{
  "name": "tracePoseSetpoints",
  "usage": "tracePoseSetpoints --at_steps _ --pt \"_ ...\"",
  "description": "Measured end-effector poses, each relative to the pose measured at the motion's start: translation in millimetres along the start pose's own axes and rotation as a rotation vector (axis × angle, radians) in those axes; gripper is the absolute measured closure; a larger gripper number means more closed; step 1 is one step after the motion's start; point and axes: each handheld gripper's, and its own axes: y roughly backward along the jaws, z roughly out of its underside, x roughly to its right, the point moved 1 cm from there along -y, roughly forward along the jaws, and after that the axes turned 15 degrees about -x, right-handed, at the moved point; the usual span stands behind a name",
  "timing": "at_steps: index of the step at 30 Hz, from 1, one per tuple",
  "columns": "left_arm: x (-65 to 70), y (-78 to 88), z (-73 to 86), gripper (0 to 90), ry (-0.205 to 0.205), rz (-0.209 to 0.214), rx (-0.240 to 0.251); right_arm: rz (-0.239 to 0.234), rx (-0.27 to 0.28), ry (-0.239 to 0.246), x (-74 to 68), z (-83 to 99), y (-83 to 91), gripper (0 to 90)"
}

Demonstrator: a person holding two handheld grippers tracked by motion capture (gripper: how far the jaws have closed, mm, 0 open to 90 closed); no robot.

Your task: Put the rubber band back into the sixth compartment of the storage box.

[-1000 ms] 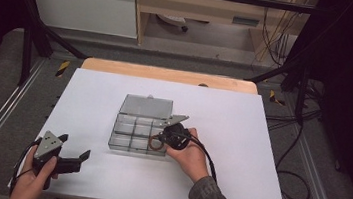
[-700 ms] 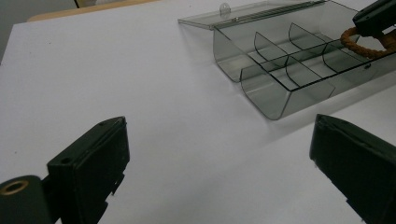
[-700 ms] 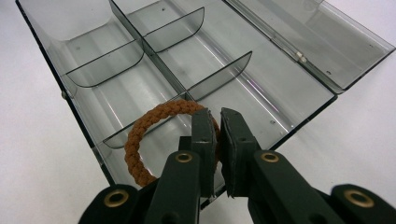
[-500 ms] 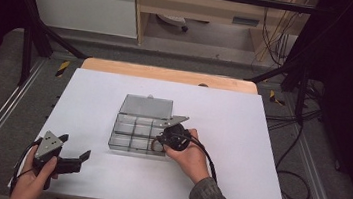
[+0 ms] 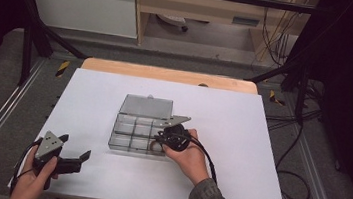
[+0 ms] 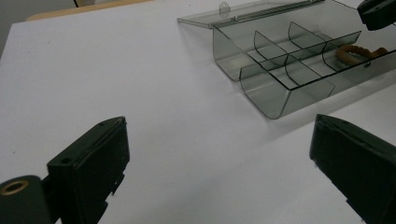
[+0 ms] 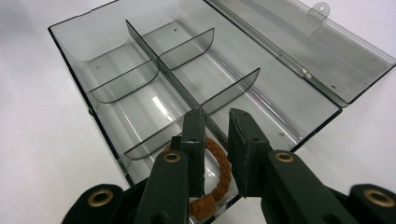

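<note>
Right tongs [image 7: 215, 154] over bracelet [image 7: 219, 175] in box [image 7: 84, 60] — jaws just parted slightly, gripping nothing. Left tongs [image 6: 219, 158] wide open above counter [image 6: 140, 93].

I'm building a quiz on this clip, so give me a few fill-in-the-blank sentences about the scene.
1. The organizer box has its lid ____.
2. The brown bead bracelet lies ____ the box, in a corner compartment.
3. The left gripper has its jaws ____.
4. The right gripper is poised over the ____.

Missing words: open; inside; open; bracelet
</note>
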Motion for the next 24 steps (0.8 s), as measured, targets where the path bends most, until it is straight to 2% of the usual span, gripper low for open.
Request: tracePoseSetpoints --at_steps 5,14,20,24 --pt "0.1 -0.1 0.0 5.0 0.000 0.001 0.000 -0.008 0.015 -0.006 -0.4 -0.2 1.8 74.8" --pt "0.2 0.0 0.0 5.0 -0.001 0.001 0.000 -0.022 0.080 -0.036 -0.6 -0.4 10.5 68.6" --pt "-0.1 -0.1 0.0 4.9 0.001 -0.003 0.000 -0.022 0.103 -0.048 -1.1 -1.3 13.7 60.8" --pt "-1.0 0.2 0.2 5.1 0.005 -0.009 0.000 -0.029 0.125 -0.069 -0.1 -1.7 16.4 49.9"
